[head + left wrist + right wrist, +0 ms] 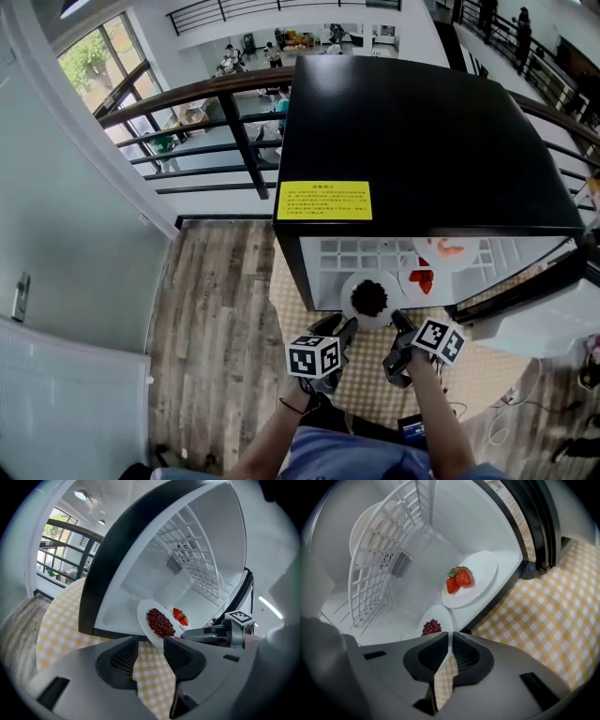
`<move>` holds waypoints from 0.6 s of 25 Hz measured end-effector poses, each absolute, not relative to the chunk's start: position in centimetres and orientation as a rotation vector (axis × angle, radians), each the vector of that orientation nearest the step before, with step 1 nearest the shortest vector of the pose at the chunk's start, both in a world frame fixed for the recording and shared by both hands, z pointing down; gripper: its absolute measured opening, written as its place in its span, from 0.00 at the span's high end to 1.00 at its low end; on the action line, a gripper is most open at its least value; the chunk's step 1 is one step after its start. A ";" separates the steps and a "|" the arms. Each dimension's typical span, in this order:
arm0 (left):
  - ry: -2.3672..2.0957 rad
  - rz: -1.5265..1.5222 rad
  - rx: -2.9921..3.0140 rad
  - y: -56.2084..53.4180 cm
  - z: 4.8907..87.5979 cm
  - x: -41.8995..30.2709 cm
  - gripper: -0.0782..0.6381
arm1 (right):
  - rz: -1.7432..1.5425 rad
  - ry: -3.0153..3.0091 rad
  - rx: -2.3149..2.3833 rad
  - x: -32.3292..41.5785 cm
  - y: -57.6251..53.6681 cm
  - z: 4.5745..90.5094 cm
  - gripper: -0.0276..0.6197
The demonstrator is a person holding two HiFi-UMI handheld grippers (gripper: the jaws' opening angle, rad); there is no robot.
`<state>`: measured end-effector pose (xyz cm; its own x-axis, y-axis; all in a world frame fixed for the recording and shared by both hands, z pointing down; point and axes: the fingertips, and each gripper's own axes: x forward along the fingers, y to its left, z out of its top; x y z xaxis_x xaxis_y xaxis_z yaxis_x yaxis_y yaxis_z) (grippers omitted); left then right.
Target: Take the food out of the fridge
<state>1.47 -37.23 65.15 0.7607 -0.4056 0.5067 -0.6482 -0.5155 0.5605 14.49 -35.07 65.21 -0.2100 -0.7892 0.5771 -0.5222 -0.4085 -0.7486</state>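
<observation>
The black fridge (422,141) stands open with a white inside. At its front edge is a white plate of dark red berries (368,298), also seen in the left gripper view (159,622) and the right gripper view (432,626). My right gripper (450,637) is shut on this plate's rim, and it shows from the side in the left gripper view (185,633). My left gripper (151,644) is open just below the plate's near rim, not pressing on it. Behind lies a plate of strawberries (461,578).
The fridge door (525,281) hangs open at the right. A white wire shelf (379,564) carries another plate (450,248) above. A yellow checked cloth (548,620) covers the floor under the fridge, with wood flooring (206,309) to the left. A black railing (216,122) runs behind.
</observation>
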 end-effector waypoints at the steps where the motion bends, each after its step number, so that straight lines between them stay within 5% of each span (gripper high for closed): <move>1: -0.782 0.398 2.174 -37.2 65.3 1.6 0.66 | -1.669 1.551 -1.802 14.4 -34.8 65.3 0.90; 15: -0.805 0.381 2.189 -36.3 64.9 1.9 0.70 | -1.675 1.581 -1.767 13.6 -32.5 64.8 0.90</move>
<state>1.94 -36.28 64.94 0.7570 -0.4266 0.4949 -0.6532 -0.5138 0.5562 13.59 -32.52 64.77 -0.2407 -0.7901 0.5637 -0.5172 -0.3871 -0.7633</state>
